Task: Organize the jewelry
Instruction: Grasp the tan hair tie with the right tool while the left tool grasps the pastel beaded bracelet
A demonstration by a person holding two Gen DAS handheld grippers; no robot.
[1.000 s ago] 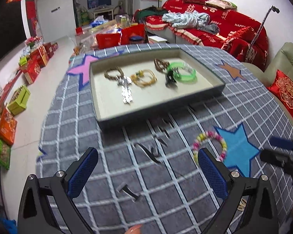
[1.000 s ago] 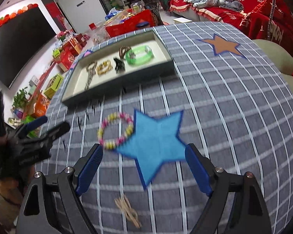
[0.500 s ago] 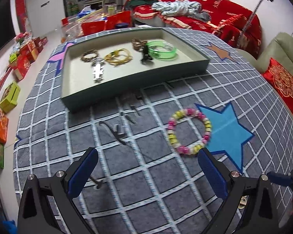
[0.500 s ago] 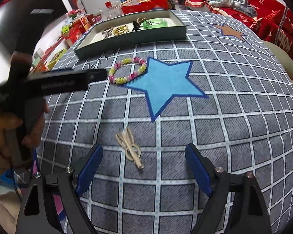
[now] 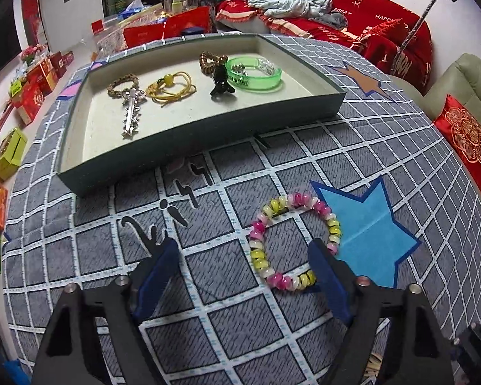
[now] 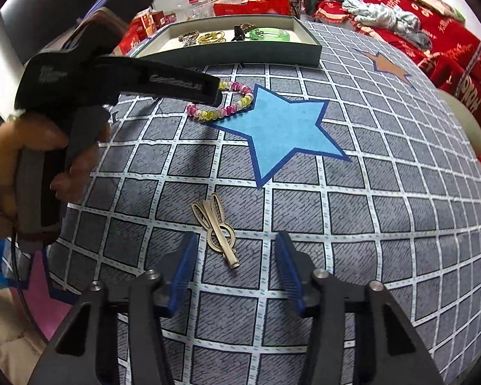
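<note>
A pink, yellow and white bead bracelet [image 5: 293, 242] lies flat on the grey checked cloth beside a blue star patch; it also shows in the right wrist view [image 6: 223, 102]. My left gripper [image 5: 243, 276] is open, its right finger over the bracelet's near right edge. A gold hair clip [image 6: 216, 229] lies on the cloth between the open fingers of my right gripper [image 6: 237, 272]. A dark green tray [image 5: 89, 179] behind holds a green bangle [image 5: 255, 73], a yellow cord bracelet [image 5: 171, 89], a black clip, brown beads and a silver clip.
The blue star patch [image 5: 368, 234] lies right of the bracelet. A hand holding the left gripper [image 6: 80, 102] fills the left of the right wrist view. A red sofa [image 5: 352, 9] and boxes on the floor [image 5: 9, 154] surround the table.
Both grippers have dropped closer to the table and their fingers have narrowed. The left has closed in on the bead bracelet, the right on the gold hair clip.
</note>
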